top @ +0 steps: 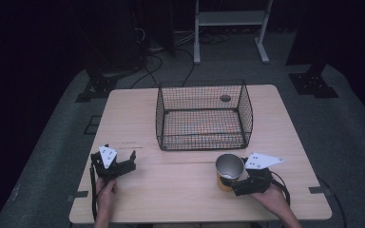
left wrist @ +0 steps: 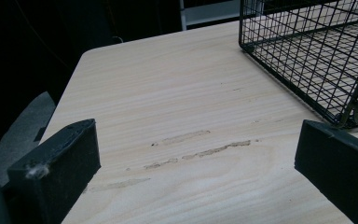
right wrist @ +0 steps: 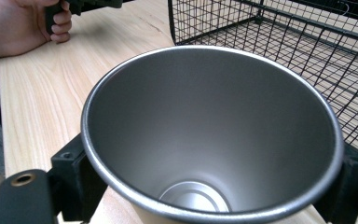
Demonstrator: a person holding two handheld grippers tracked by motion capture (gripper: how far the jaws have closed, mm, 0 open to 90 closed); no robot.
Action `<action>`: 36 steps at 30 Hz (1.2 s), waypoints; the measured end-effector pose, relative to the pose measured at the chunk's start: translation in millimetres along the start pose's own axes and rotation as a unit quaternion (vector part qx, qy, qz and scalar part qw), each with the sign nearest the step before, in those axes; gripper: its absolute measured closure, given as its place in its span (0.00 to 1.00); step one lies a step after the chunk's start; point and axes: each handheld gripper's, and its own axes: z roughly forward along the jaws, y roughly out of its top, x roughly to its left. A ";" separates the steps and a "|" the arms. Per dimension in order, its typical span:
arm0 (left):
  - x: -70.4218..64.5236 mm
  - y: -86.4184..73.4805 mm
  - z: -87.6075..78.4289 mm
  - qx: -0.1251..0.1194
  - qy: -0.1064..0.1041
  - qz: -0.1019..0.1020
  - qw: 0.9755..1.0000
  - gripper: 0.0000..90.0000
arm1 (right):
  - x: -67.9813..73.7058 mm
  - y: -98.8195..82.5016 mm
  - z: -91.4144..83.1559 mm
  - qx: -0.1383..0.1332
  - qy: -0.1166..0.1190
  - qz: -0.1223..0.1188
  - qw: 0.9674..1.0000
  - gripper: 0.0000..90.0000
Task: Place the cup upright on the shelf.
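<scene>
Steel cup (top: 229,167), round, silvery inside with an orange-tan outer wall, stands upright on the pale wooden table (top: 171,190) near its front edge, just in front of the black wire basket (top: 204,116). Right gripper (top: 229,180) has its black jaws clamped on the cup's sides, one at each flank in the right gripper view, where the cup (right wrist: 212,135) looks empty. Left gripper (top: 123,164) rests well apart at the table's left, jaws spread wide over bare, scuffed wood, the basket's corner (left wrist: 317,56) near its far jaw.
</scene>
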 end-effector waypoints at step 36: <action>0.1 0.0 0.1 0.000 0.001 0.000 1.000 0.00 | -18.6 82.3 -13.8 -0.028 0.065 0.014 0.997 0.15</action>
